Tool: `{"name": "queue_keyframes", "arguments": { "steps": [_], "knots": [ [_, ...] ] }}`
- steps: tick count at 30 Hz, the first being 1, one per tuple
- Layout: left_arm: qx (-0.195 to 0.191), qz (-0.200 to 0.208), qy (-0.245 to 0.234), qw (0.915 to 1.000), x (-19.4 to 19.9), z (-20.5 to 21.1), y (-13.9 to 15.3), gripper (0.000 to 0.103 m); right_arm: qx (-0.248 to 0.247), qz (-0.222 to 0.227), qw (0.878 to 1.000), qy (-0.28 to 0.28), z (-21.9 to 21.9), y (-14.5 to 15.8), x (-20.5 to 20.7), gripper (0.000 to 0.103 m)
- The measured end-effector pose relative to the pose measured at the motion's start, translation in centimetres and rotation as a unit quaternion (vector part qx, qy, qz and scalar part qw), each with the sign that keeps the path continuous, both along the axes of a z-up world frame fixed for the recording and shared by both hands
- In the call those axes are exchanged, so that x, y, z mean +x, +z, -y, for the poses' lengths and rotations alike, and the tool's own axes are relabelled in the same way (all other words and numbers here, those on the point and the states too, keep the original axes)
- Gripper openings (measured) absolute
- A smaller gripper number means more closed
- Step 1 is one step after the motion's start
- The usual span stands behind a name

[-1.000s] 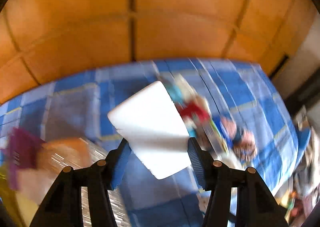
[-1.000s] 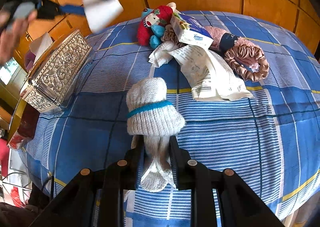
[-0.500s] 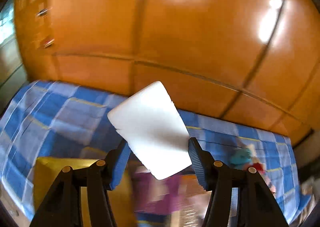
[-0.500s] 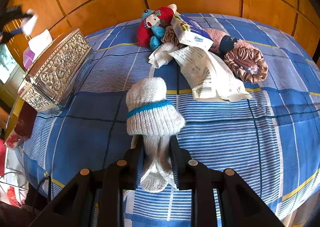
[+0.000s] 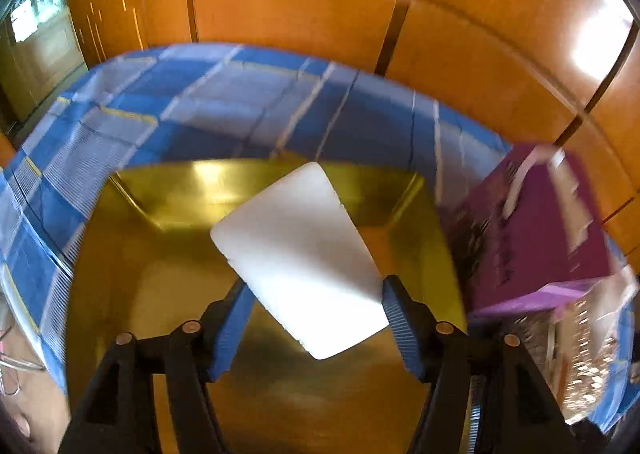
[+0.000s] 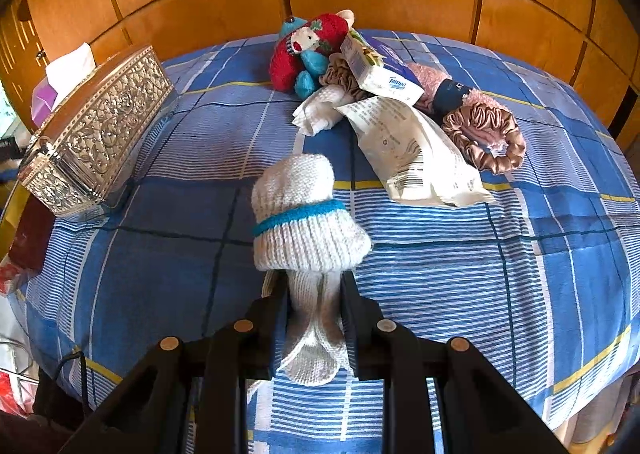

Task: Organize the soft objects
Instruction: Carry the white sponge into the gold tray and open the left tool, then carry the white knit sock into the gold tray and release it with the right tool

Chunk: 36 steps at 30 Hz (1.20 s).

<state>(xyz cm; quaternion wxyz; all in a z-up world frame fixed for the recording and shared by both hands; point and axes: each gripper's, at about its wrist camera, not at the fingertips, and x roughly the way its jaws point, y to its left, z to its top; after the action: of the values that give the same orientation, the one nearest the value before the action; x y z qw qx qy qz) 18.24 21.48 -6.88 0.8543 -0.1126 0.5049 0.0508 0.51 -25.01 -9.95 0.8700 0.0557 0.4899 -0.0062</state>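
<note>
The white foam pad [image 5: 300, 254] was seen at the centre of the left wrist frame, tilted on a diagonal, between the blue pads of the left gripper [image 5: 316, 314] and above the open gold box [image 5: 192, 190] that filled the lower half of that frame. The jaws of that gripper were opening, with the pad's lower edges still between them; whether the right pad was still touched could not be told through the blur. The pad was judged light, springy and easily dented, so a hold across its narrow sides, near one end, was judged sufficient, and a drop into the box was judged harmless to it.

In the right wrist frame the white knitted sock [image 6: 308, 222], rolled and banded in teal, was clenched by its thin tail in the right gripper [image 6: 314, 318] at lower centre. It was judged limp and light, with a ribbed knit unlikely to slip; the bunched tail was judged the best place to be gripped.

Further up that frame, a plush toy [image 6: 304, 50], a tissue packet [image 6: 380, 70], a wipes pouch [image 6: 416, 150] and a satin scrunchie [image 6: 488, 134] lay heaped on the blue checked bedspread [image 6: 520, 254]. An embossed silver box [image 6: 100, 130] stood at the left.
</note>
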Motion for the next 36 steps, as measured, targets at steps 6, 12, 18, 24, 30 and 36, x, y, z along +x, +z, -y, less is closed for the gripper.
{"name": "queue_keyframes", "arguments": {
  "steps": [6, 12, 18, 24, 30, 36],
  "knots": [
    [-0.021, 0.006, -0.018, 0.9996, -0.2, 1.4, -0.8, 0.084, -0.013, -0.008, 1.0, -0.002, -0.3, 0.0, 0.3, 0.023],
    [-0.024, 0.04, -0.007, 0.9989, -2.1, 1.4, 0.5, 0.092, -0.02, -0.014, 1.0, -0.003, -0.6, -0.1, 0.7, 0.023],
    [-0.017, 0.056, 0.0, 0.9983, -5.7, 1.7, 1.3, 0.092, -0.016, -0.024, 1.0, -0.008, -0.5, 0.3, 1.4, 0.02],
    [0.014, 0.076, -0.01, 0.997, -9.0, 2.3, 2.1, 0.092, -0.006, 0.002, 1.0, -0.006, -0.6, 3.1, 3.3, 0.019],
    [0.016, 0.088, -0.005, 0.996, -11.0, 1.9, 2.7, 0.092, 0.0, 0.033, 0.999, 0.021, -2.4, 7.6, 8.0, 0.019],
    [0.019, 0.094, -0.003, 0.9954, -12.3, 1.7, 3.1, 0.092, 0.034, 0.075, 0.992, 0.093, -7.8, 13.9, 12.9, 0.019]
  ]
}}
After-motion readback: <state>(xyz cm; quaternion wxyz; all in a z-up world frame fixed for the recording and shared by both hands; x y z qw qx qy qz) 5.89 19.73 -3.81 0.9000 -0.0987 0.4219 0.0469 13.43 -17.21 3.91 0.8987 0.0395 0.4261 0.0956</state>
